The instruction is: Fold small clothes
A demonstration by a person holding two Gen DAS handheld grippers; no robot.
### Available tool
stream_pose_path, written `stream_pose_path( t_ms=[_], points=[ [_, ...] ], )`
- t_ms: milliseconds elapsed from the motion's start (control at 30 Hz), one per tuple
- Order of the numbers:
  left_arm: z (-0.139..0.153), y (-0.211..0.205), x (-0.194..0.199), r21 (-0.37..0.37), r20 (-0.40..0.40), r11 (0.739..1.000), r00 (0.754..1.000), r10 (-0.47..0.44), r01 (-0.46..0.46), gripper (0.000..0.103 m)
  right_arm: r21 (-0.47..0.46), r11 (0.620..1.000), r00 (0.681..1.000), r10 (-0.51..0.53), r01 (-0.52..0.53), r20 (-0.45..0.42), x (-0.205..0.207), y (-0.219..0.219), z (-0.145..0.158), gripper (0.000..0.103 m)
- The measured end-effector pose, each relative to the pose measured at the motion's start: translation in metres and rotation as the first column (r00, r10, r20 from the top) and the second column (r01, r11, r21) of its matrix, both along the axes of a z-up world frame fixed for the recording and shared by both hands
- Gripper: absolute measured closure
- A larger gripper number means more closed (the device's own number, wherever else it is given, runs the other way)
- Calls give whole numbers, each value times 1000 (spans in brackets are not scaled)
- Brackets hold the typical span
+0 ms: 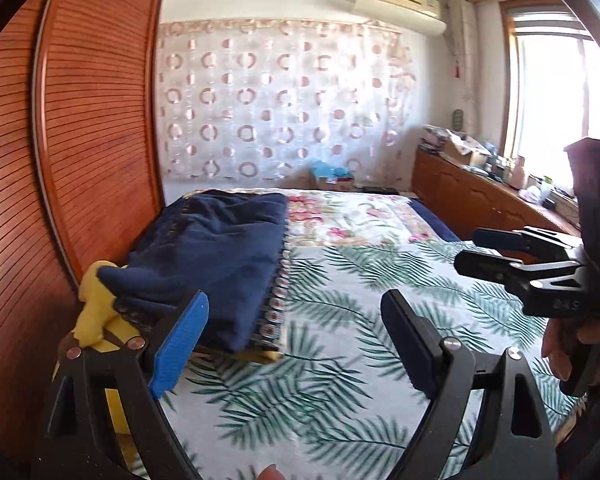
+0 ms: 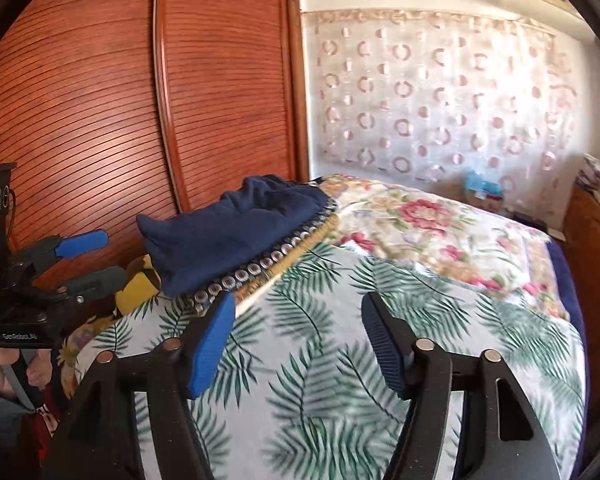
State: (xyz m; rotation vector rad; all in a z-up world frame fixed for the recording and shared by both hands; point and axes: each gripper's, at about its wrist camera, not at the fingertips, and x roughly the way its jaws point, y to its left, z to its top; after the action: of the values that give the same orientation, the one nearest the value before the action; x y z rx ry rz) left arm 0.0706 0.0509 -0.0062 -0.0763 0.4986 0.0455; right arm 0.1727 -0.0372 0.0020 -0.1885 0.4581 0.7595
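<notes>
We hold the left gripper (image 1: 296, 344) and right gripper (image 2: 298, 344) above the palm-print sheet (image 1: 340, 380), both with jaws spread, nothing between them. Wardrobe doors (image 1: 100, 128) stand at left, a patterned curtain (image 1: 280, 100) behind the bed. The navy garment (image 1: 220, 248) lies ahead-left of both grippers, apart from them, over a yellow cloth (image 1: 96, 312). No obstruction between.
</notes>
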Motion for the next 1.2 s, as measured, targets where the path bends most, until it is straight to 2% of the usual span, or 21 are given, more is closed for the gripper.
stream_pose_path(
  t_ms=[133, 267, 433, 633, 967, 1200],
  points=[
    [0, -19, -6, -7, -12, 1000, 1000, -23, 23, 15, 2, 999, 999, -48, 48, 0, -20, -3, 1, 21],
    [4, -35, -13, -22, -16, 998, 998, -52, 52, 15, 18, 991, 992, -129, 129, -4, -39, -19, 2, 20],
    [13, -59, -17, 32, -15, 998, 999, -47, 47, 15, 43, 974, 975, -221, 220, 6, -71, -35, 8, 20],
    [35, -73, -20, 15, 12, 998, 998, -66, 65, 15, 83, 947, 947, -316, 312, 51, -110, -40, 19, 20],
    [67, -92, -33, 18, 73, 998, 995, -66, 65, 15, 141, 919, 919, -382, 367, 98, -157, -26, 25, 20],
    [70, -96, -39, 34, 86, 997, 994, -66, 64, 15, 153, 910, 910, -401, 384, 102, -161, -21, 4, 20]
  ],
)
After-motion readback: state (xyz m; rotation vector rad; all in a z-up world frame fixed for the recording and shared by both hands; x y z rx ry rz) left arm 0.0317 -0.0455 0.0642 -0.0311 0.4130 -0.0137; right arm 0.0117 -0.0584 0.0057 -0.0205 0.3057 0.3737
